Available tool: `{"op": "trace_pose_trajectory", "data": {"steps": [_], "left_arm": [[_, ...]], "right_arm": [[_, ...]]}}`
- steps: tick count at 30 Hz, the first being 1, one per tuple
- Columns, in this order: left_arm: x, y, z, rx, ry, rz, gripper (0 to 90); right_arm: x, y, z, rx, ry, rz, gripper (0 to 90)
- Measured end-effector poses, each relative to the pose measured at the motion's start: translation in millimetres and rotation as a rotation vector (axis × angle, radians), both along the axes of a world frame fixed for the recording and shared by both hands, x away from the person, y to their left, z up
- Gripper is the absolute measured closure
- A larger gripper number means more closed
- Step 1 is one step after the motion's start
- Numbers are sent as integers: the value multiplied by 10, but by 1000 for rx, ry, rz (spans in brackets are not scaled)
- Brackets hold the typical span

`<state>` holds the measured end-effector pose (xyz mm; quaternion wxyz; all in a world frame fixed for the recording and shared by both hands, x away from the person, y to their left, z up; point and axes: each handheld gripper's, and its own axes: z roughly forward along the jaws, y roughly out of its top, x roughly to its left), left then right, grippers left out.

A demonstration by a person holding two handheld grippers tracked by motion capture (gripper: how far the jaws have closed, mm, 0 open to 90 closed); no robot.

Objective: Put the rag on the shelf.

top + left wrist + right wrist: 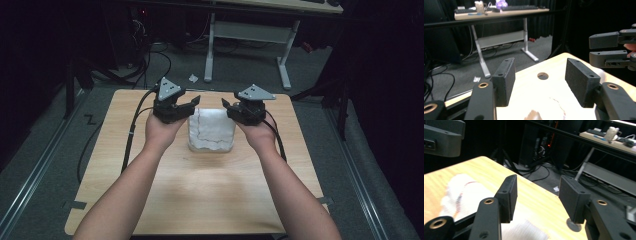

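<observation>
Flanking the folded white cloth, both tools (left tool, right tool) gape empty.

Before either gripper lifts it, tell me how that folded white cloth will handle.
The folded white cloth is probably floppy: it lies flat in soft layers, so a corner lift would likely unfold it. It looks light and unlikely to roll. Pushed across the table, it may bunch.

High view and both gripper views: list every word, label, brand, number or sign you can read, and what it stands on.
None can be read.
Folded white cloth: a dark wavy line, no lettering.
Left hand-held gripper and right hand-held gripper: plain black jaws and grey plates, no markings legible.
Wooden table: bare wood grain.
Things on the far desk: too small and blurred to read.
</observation>
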<state>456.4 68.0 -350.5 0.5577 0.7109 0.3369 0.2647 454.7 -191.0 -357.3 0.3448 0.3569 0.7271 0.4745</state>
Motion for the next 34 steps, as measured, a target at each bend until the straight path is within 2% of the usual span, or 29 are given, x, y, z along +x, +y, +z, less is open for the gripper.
{"op": "trace_pose_trajectory", "data": {"steps": [2,3,4,7,8,9,10,11,13,15,16,17,20,21,22,23,24,25,26,27,28,30,34], "left_arm": [[-95,55,-40,1,11,-16,411],[-147,84,-74,4,13,-23,411],[-201,114,-116,7,20,-25,408],[-376,229,-287,3,67,-51,410],[-485,303,-457,6,113,-65,409],[-485,303,-457,6,113,-65,409],[-536,335,-555,20,125,-65,405],[-587,365,-658,39,136,-65,405],[-681,434,-871,64,164,-62,399],[-771,511,-1104,60,226,-68,399],[-824,552,-1225,68,260,-77,398],[-893,596,-1348,83,283,-81,391],[-1212,769,-1771,106,294,-60,388],[-1264,754,-1849,175,346,-12,430],[-1258,698,-1854,225,408,-21,360],[-1290,659,-1842,234,387,-53,363],[-1327,625,-1828,245,344,-52,363],[-1332,594,-1814,248,330,-42,383],[-1312,577,-1802,222,342,-53,378],[-1286,574,-1793,181,355,-73,371],[-1260,577,-1793,150,361,-86,371],[-1230,592,-1803,142,361,-74,362],[-1226,666,-1833,107,380,-62,344]], "right_arm": [[-135,-37,-44,-4,5,10,469],[-135,-37,-44,-4,5,10,469],[-248,-84,-118,10,18,24,470],[-416,-158,-288,8,28,28,465],[-470,-183,-353,3,33,24,462],[-516,-208,-419,-3,45,21,453],[-560,-231,-487,-5,62,20,449],[-560,-231,-487,-5,62,20,449],[-642,-279,-636,-6,95,14,436],[-730,-337,-798,37,137,23,413],[-780,-359,-889,46,154,24,402],[-834,-373,-987,32,173,17,396],[-1026,-418,-1321,8,250,-4,366],[-1129,-435,-1429,-6,249,-22,400],[-1284,-445,-1558,-22,263,-39,421],[-1308,-429,-1554,-14,280,-36,426],[-1308,-429,-1554,-14,280,-36,426],[-1338,-422,-1556,-4,267,-48,438],[-1347,-411,-1570,5,269,-49,430],[-1318,-354,-1626,-32,285,-34,429],[-1318,-354,-1626,-32,285,-34,429],[-1270,-324,-1673,-64,296,-20,419],[-1219,-353,-1705,-63,316,-32,412]]}}
